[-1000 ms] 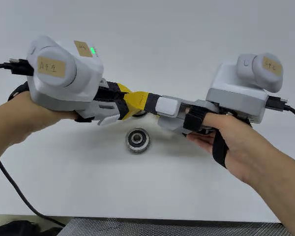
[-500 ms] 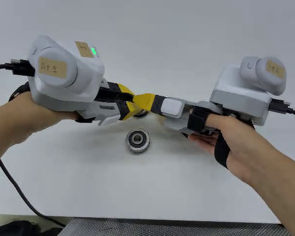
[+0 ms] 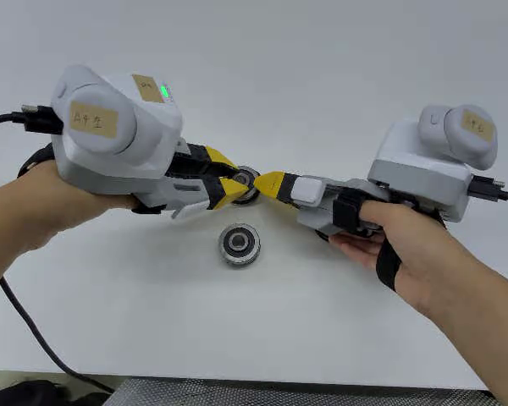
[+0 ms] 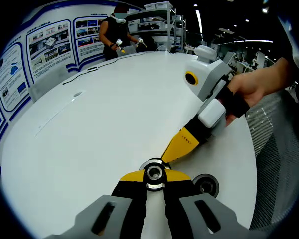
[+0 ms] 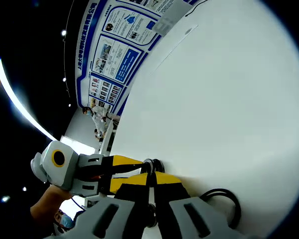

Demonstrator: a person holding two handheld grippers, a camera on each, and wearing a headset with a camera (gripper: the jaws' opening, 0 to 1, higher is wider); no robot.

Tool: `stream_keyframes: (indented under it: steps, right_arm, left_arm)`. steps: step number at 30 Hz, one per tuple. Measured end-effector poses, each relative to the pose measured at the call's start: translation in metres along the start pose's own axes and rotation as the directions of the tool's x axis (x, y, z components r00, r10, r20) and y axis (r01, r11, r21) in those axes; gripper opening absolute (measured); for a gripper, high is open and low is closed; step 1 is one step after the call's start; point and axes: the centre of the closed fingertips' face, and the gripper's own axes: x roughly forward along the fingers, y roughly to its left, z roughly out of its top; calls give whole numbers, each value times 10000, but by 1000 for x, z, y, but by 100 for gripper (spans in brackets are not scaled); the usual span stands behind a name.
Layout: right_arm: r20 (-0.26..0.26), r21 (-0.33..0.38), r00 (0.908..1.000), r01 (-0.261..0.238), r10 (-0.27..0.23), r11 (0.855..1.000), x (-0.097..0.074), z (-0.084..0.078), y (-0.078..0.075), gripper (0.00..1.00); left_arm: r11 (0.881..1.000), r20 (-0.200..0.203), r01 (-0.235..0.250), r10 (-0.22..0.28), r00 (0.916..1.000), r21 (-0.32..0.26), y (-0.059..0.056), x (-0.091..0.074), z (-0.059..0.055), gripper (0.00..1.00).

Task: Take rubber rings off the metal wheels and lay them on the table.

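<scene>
One metal wheel [image 4: 154, 174] is hanging above the table [image 3: 339, 288], the left gripper [image 3: 235, 188] fingers clamping it and the right gripper [image 3: 267, 181] fingers pinching shut on its rubber ring [image 4: 146, 166], likely needing an outward peel.

loose wheel [image 3: 239, 244] on table [image 3: 322, 76], held wheel [image 3: 246, 180] behind

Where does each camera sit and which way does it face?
Head view: headset, looking down at the table; forearms, left gripper, right gripper show.
Left gripper view: on that gripper, along its fingers shut on a metal wheel; right hand shows.
Right gripper view: on that gripper, facing the left gripper; left hand shows.
Shared: all three show that wheel.
</scene>
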Motion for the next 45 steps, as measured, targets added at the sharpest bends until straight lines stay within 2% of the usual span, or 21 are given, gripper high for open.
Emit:
stream_keyframes:
  steps: [13,18,41,45]
  right_arm:
    - [65,-223,9998,205,-203,9995,-2,0,2,1]
    - [190,-605,9996,237,-226,9979,-3,0,5,1]
    - [139,-1103,9998,123,-109,9938,3,0,11,0]
    - [161,-1434,9997,197,-175,9895,4,0,14,0]
  left_arm:
    - [10000,18,0,0,10000,-16,-1,0,0,12]
    - [10000,36,-15,15,10000,-47,-1,0,0,12]
    - [10000,41,-17,17,10000,-55,0,0,-1,12]
    - [10000,47,-16,16,10000,-61,0,0,-1,12]
